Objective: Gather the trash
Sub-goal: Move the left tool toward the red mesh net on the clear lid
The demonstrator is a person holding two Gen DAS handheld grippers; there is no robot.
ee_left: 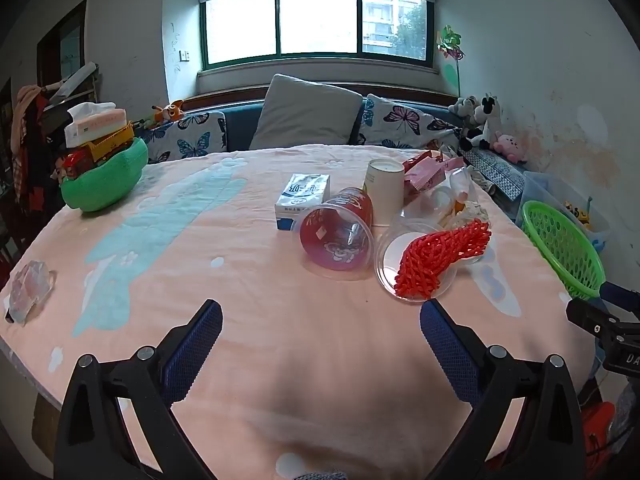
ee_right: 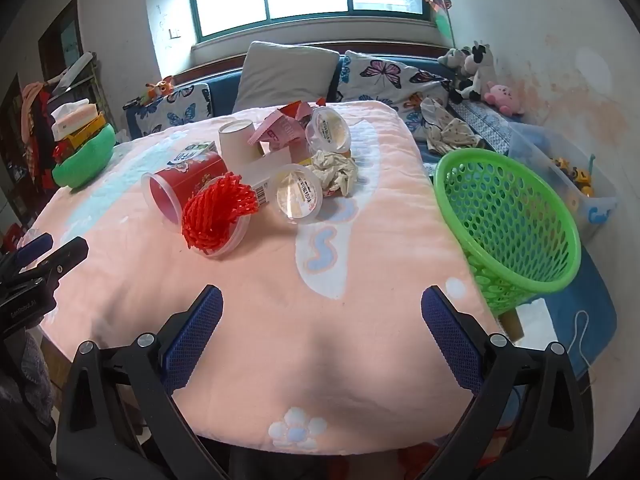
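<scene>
Trash lies in a pile on the pink-covered table point(ee_left: 240, 340): a red plastic cup point(ee_left: 338, 236) on its side, a red foam net point(ee_left: 440, 258) in a clear lid, a white paper cup point(ee_left: 385, 190), a milk carton point(ee_left: 303, 200), pink wrappers point(ee_right: 280, 130), clear lidded tubs point(ee_right: 298, 198) and a crumpled tissue point(ee_right: 336, 170). A green mesh basket point(ee_right: 508, 226) stands tilted at the table's right edge. My left gripper point(ee_left: 320, 328) is open and empty in front of the pile. My right gripper point(ee_right: 322, 316) is open and empty, near the table's front edge, left of the basket.
A green bowl-shaped holder point(ee_left: 104, 178) with toys and a tissue box sits at the far left. A crumpled clear wrapper point(ee_left: 28, 294) lies at the left table edge. A sofa with butterfly cushions point(ee_left: 308, 118) and plush toys stands behind the table. A clear storage box point(ee_right: 568, 176) is on the right.
</scene>
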